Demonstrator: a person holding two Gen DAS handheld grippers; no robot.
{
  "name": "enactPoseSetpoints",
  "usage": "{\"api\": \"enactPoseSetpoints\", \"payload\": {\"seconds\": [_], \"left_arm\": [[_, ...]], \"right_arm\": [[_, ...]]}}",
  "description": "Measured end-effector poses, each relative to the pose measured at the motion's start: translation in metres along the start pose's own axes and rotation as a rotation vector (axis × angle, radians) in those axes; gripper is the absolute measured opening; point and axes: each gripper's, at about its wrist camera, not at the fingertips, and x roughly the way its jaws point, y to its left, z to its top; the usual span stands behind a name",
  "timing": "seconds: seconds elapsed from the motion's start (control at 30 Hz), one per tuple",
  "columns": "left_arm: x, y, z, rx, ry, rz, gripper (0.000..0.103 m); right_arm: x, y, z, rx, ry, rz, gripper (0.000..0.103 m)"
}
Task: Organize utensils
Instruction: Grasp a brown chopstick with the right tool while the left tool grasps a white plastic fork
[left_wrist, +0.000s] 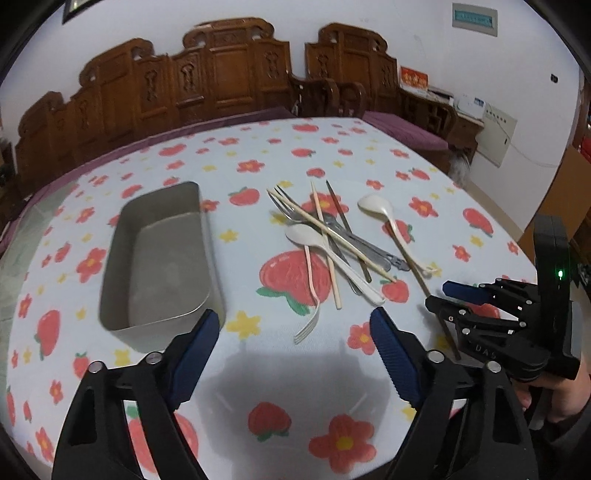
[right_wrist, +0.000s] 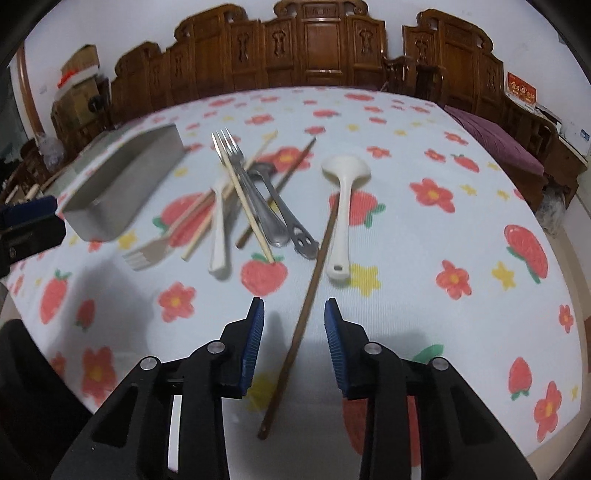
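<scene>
Right gripper (right_wrist: 294, 325): jaws are standing spread, hovering low over the tablecloth (right_wrist: 424, 258), straddling a dark brown chopstick (right_wrist: 295, 347) that is lying between the blue pads (right_wrist: 334, 343) without touching either (contact with the cloth only). Just ahead, a white spoon (right_wrist: 341, 206) is lying bowl-away, handle end beside the chopstick.

Left gripper (left_wrist: 291, 347): jaws are also standing wide apart, holding nothing, hovering above the cloth near the table's front edge.

Further out, the utensil pile is sitting mid-table: a metal fork (right_wrist: 240, 173), a pale bamboo chopstick (right_wrist: 245, 203) crossing it, a second white spoon (left_wrist: 325, 258), a pinkish plastic fork (left_wrist: 312, 291) with tines toward the camera, all overlapping. A grey metal tray (left_wrist: 162, 258) is sitting left of the pile, apart from it. Carved wooden chairs (left_wrist: 221, 74) are lining the far side.
</scene>
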Motion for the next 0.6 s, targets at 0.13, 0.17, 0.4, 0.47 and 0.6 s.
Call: {"api": "enactPoseSetpoints", "payload": {"seconds": [0.13, 0.17, 0.4, 0.47, 0.6], "left_arm": [[0.022, -0.002, 0.006, 0.013, 0.036, -0.021, 0.067], [0.028, -0.003, 0.007, 0.015, 0.046, -0.03, 0.064], [0.067, -0.012, 0.009, 0.023, 0.112, -0.066, 0.044], [0.078, -0.014, 0.009, 0.025, 0.13, -0.064, 0.037], [0.092, -0.013, 0.008, 0.011, 0.16, -0.064, 0.024]], "right_arm": [[0.01, 0.005, -0.001, -0.052, 0.018, -0.052, 0.03], [0.011, 0.004, -0.001, -0.051, 0.02, -0.052, 0.03], [0.011, -0.001, 0.0, -0.038, 0.014, -0.051, 0.007], [0.009, -0.004, 0.0, -0.027, 0.01, -0.051, 0.006], [0.002, -0.008, 0.0, -0.007, -0.006, -0.038, 0.006]]}}
